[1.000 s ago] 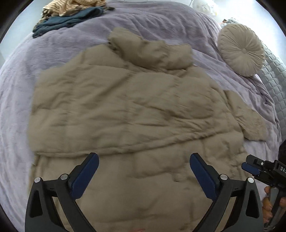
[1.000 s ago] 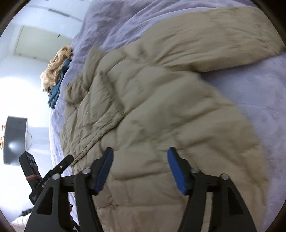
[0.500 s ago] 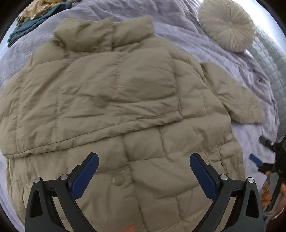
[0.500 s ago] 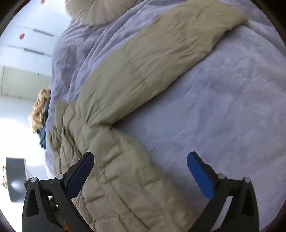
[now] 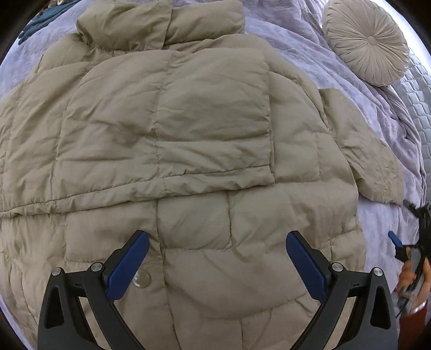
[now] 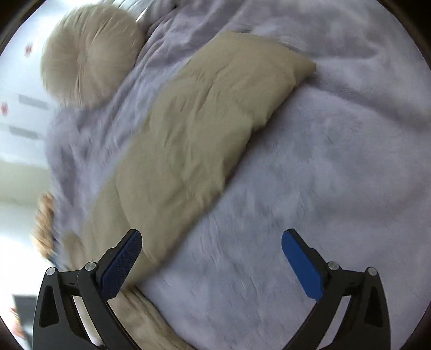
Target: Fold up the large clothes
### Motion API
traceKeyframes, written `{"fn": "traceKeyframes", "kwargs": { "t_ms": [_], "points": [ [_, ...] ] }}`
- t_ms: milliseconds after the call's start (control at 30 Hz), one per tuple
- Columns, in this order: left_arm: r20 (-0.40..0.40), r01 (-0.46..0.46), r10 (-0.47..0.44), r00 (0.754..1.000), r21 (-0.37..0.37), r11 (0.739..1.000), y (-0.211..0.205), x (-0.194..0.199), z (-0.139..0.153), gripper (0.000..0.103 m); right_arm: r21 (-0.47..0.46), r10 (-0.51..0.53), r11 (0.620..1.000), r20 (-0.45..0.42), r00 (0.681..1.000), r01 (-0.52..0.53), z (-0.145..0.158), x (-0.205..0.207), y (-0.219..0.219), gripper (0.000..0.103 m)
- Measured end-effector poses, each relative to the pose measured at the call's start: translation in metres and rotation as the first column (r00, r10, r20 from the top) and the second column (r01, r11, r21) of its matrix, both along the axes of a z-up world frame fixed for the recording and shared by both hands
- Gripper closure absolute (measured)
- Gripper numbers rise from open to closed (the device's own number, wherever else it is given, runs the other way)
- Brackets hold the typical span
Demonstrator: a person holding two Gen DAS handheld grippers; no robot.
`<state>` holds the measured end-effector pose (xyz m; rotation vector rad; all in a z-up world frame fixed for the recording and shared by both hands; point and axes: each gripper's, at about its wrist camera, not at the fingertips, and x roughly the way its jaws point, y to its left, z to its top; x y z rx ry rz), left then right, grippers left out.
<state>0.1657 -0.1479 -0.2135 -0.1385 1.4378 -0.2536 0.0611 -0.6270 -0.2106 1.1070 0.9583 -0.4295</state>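
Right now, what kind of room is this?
Most likely a bedroom. A tan puffer jacket lies spread on a bed with a soft lilac blanket, and a round pleated cushion sits near the quilted headboard.

My view: lavender plush blanket (image 5: pixel 317 53), round pleated beige cushion (image 5: pixel 367 41) upon it, teal garment (image 5: pixel 35 21) at far-left edge.

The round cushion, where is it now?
In the left wrist view the cushion lies at the top right on the blanket, beyond the jacket sleeve.
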Motion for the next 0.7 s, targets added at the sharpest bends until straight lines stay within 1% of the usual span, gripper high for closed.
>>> {"fn": "traceKeyframes", "kwargs": {
  "t_ms": [67, 100, 167, 200, 233, 300, 333, 367, 400, 433, 500, 600, 700],
  "points": [
    [0.008, 0.003, -0.003, 1.0, -0.002, 1.0, -0.006, 0.002, 0.002, 0.001, 0.078, -0.067, 0.995, 0.066, 0.996, 0.061, -0.01, 0.001, -0.017, 0.0],
    [0.014, 0.003, -0.003, 1.0, 0.0, 1.0, -0.008, 0.003, 0.004, 0.001, 0.134, -0.114, 0.986, 0.106, 0.988, 0.1, -0.017, 0.003, -0.027, 0.0],
    [0.03, 0.005, -0.005, 1.0, -0.002, 1.0, -0.011, 0.005, 0.007, 0.001, 0.222, -0.179, 0.965, 0.158, 0.971, 0.142, -0.029, 0.006, -0.038, 0.003],
    [0.038, 0.01, -0.01, 0.999, -0.004, 1.0, -0.014, 0.007, 0.009, 0.001, 0.284, -0.223, 0.945, 0.195, 0.955, 0.163, -0.037, 0.009, -0.044, 0.01],
    [0.045, 0.023, -0.023, 0.999, 0.004, 1.0, -0.018, 0.007, 0.011, 0.001, 0.324, -0.249, 0.93, 0.209, 0.946, 0.173, -0.042, 0.013, -0.046, 0.027],
    [0.075, 0.074, -0.076, 0.994, 0.033, 0.997, -0.029, 0.008, 0.016, 0.001, 0.401, -0.294, 0.895, 0.205, 0.934, 0.194, -0.053, 0.022, -0.049, 0.045],
    [0.089, 0.102, -0.105, 0.99, 0.044, 0.994, -0.034, 0.008, 0.018, 0.001, 0.455, -0.32, 0.87, 0.224, 0.921, 0.191, -0.061, 0.026, -0.05, 0.055],
    [0.108, 0.131, -0.137, 0.985, 0.064, 0.989, -0.041, 0.007, 0.021, 0.001, 0.485, -0.327, 0.856, 0.243, 0.913, 0.178, -0.063, 0.03, -0.05, 0.061],
    [0.12, 0.144, -0.152, 0.981, 0.075, 0.987, -0.045, 0.007, 0.024, 0.001, 0.503, -0.328, 0.849, 0.26, 0.908, 0.162, -0.064, 0.033, -0.049, 0.076],
    [0.127, 0.153, -0.162, 0.979, 0.074, 0.985, -0.048, 0.007, 0.025, 0.001, 0.503, -0.316, 0.852, 0.274, 0.908, 0.145, -0.062, 0.037, -0.048, 0.083],
    [0.12, 0.162, -0.166, 0.979, 0.044, 0.986, -0.051, 0.008, 0.026, 0.001, 0.503, -0.283, 0.86, 0.343, 0.896, 0.079, -0.053, 0.045, -0.044, 0.088],
    [0.127, 0.158, -0.161, 0.979, 0.03, 0.987, -0.053, 0.01, 0.03, 0.001, 0.502, -0.242, 0.865, 0.427, 0.871, -0.006, -0.037, 0.055, -0.04, 0.091],
    [0.169, 0.15, -0.158, 0.973, 0.062, 0.987, -0.05, 0.012, 0.04, 0.001, 0.491, -0.201, 0.865, 0.53, 0.824, -0.105, -0.011, 0.069, -0.031, 0.092]
  ]
}}
